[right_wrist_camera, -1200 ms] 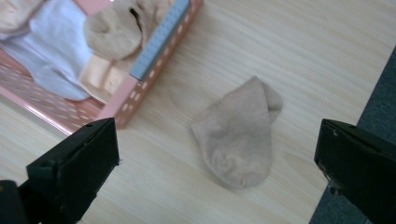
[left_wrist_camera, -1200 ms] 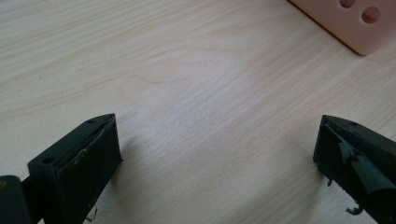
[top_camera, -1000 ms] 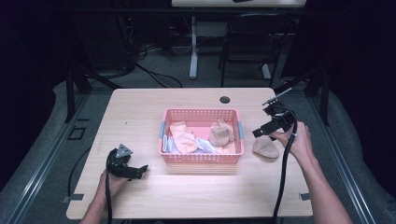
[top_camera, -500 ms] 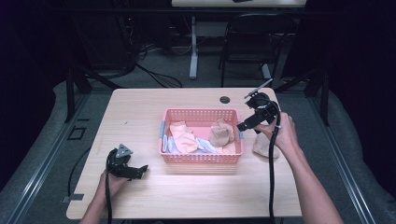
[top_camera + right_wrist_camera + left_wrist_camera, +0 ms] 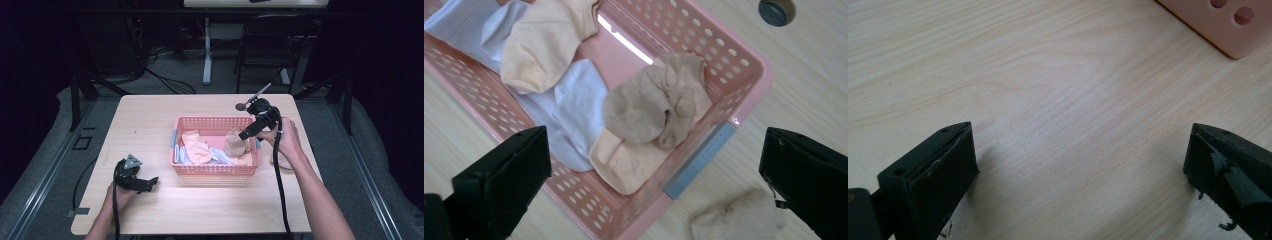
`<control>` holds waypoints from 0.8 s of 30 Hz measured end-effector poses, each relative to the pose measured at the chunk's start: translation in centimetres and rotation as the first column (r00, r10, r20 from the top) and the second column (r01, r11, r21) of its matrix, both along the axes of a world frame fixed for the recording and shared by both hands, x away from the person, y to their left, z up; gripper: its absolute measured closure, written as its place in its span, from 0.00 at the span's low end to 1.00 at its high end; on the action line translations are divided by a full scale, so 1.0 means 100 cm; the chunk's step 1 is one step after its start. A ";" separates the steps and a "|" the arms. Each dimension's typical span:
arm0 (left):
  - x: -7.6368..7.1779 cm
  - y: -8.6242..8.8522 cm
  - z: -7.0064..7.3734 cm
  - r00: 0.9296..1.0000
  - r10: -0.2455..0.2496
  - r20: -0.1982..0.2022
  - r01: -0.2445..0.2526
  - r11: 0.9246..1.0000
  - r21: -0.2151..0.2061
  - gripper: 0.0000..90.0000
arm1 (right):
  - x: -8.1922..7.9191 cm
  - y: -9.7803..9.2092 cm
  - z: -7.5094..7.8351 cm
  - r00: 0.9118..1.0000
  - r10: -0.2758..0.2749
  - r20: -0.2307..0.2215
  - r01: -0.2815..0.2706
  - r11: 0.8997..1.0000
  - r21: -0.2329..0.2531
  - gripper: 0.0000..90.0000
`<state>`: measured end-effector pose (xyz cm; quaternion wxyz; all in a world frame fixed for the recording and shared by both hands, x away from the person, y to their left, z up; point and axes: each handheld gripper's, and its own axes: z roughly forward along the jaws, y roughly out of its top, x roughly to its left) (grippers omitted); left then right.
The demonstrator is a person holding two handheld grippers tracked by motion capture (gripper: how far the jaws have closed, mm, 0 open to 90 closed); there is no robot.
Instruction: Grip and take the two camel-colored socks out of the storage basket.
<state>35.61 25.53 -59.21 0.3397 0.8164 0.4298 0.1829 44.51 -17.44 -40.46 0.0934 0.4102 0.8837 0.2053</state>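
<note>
A pink plastic basket (image 5: 215, 169) sits mid-table holding several socks: a peach one (image 5: 544, 42), white ones (image 5: 574, 102) and a rolled tan one (image 5: 651, 107). My right gripper (image 5: 248, 132) hovers open above the basket's right end, its jaws wide on either side of the tan sock and well above it, holding nothing. Another beige sock (image 5: 739, 220) lies on the table just outside the basket's right wall (image 5: 744, 75). My left gripper (image 5: 143, 184) rests open on the table at the front left, with bare wood between its jaws (image 5: 1078, 150) and the basket's corner (image 5: 1228, 25) ahead.
A small black round cap (image 5: 776, 11) lies on the table behind the basket's right corner. A dark chair (image 5: 270, 45) and a desk leg stand beyond the table's far edge. Cables trail from both grippers toward the front edge.
My right gripper has swung left from above the loose beige sock to over the basket's right end. The left gripper has stayed put.
</note>
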 end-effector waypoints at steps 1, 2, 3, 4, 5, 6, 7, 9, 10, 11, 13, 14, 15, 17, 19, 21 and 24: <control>0.000 0.000 0.000 1.000 0.000 0.000 0.000 1.000 0.000 0.00 | 0.002 0.002 -0.002 1.000 -0.004 -0.004 0.004 1.000 0.007 0.00; 0.000 0.000 0.000 1.000 0.000 0.000 0.000 1.000 0.000 0.00 | 0.002 0.002 -0.002 1.000 -0.004 -0.004 0.004 1.000 0.007 0.00; 0.000 0.000 0.000 1.000 0.000 0.000 0.000 1.000 0.000 0.00 | 0.003 0.003 -0.005 1.000 -0.006 -0.007 0.006 1.000 0.010 0.00; 0.000 0.000 0.000 1.000 0.000 0.000 0.000 1.000 0.000 0.00 | 0.005 0.005 -0.007 1.000 0.003 -0.014 -0.003 1.000 0.002 0.00; 0.000 0.000 0.000 1.000 0.000 0.000 0.000 1.000 0.000 0.00 | 0.009 0.008 -0.011 1.000 0.016 -0.019 -0.016 1.000 0.003 0.00; 0.000 0.000 0.000 1.000 0.000 0.000 0.000 1.000 0.000 0.00 | 0.009 0.008 -0.011 1.000 0.016 -0.019 -0.016 1.000 0.003 0.00; 0.000 0.000 0.000 1.000 -0.001 0.000 0.001 1.000 0.000 0.00 | 0.013 0.011 -0.015 0.999 0.041 -0.036 -0.040 0.999 0.025 0.00; 0.000 0.000 0.000 1.000 -0.003 0.000 0.003 1.000 0.000 0.00 | 0.017 0.015 -0.020 0.998 0.049 -0.045 -0.048 0.999 0.024 0.00; 0.000 0.000 0.000 1.000 -0.003 0.000 0.003 1.000 0.000 0.00 | 0.019 0.016 -0.023 0.997 0.057 -0.044 -0.056 0.998 0.032 0.00; 0.000 0.000 0.000 1.000 -0.004 0.000 0.004 1.000 0.000 0.00 | 0.021 0.018 -0.025 0.997 0.060 -0.054 -0.059 0.998 0.029 0.00; 0.000 0.000 0.000 1.000 -0.004 0.000 0.004 1.000 0.000 0.00 | 0.025 0.021 -0.032 0.997 0.055 -0.047 -0.054 0.998 0.028 0.00; 0.000 0.000 0.000 1.000 -0.004 0.000 0.004 1.000 0.000 0.00 | 0.025 0.021 -0.032 0.997 0.055 -0.047 -0.054 0.998 0.028 0.00; 0.000 0.000 0.000 1.000 -0.004 0.000 0.004 1.000 0.000 0.00 | 0.026 0.022 -0.035 0.997 0.050 -0.055 -0.048 0.998 0.029 0.00; 0.000 0.000 0.000 1.000 -0.004 0.000 0.004 1.000 0.000 0.00 | 0.030 0.025 -0.041 0.998 0.042 -0.056 -0.041 0.999 0.021 0.00; 0.000 0.000 0.000 1.000 -0.004 0.000 0.004 1.000 0.000 0.00 | 0.035 0.029 -0.050 0.995 0.042 -0.085 -0.041 0.999 0.010 0.03; 0.000 0.000 0.000 1.000 -0.004 0.000 0.004 1.000 0.000 0.00 | 0.038 0.031 -0.053 0.995 0.039 -0.092 -0.039 0.999 0.005 0.07; 0.000 0.000 0.000 1.000 -0.005 0.000 0.005 1.000 0.000 0.00 | 0.040 0.034 -0.059 0.995 0.036 -0.095 -0.036 0.999 0.008 0.11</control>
